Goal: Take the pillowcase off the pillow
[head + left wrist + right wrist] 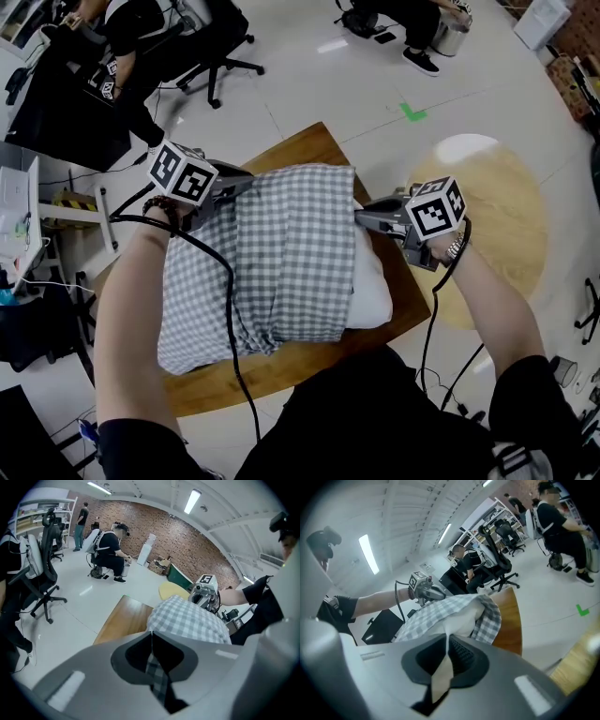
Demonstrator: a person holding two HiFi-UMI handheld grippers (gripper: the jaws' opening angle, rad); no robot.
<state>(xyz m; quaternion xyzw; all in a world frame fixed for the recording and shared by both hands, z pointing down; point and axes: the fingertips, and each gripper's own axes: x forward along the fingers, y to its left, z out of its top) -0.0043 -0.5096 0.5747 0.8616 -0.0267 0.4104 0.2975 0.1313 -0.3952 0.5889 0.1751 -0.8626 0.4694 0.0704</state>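
A person holds a gripper in each hand over a wooden table [302, 146]. A pillow [371, 292] in a grey-and-white checked pillowcase [291, 253] lies on the table between the two grippers.

The left gripper [242, 185] is at the pillowcase's far left corner. Its jaws are closed tight on a fold of the checked cloth, and a strip of that cloth runs back between them in the left gripper view. Beyond its jaws the pillowcase rises in a hump, with the other gripper on the hump's far side.

The right gripper [362, 217] is at the opposite edge, where the pillowcase is open and the bare white pillow sticks out. Its jaws are pinched together on a fold of the white pillow fabric, which shows between them in the right gripper view. The checked opening hangs loosely around the pillow just ahead of its jaws.

A black cable runs from each gripper back along the person's forearm.

Behind the right gripper is a round table [511, 220] of pale wood. Past the left gripper, across the pale floor, is a black office chair [214, 58].
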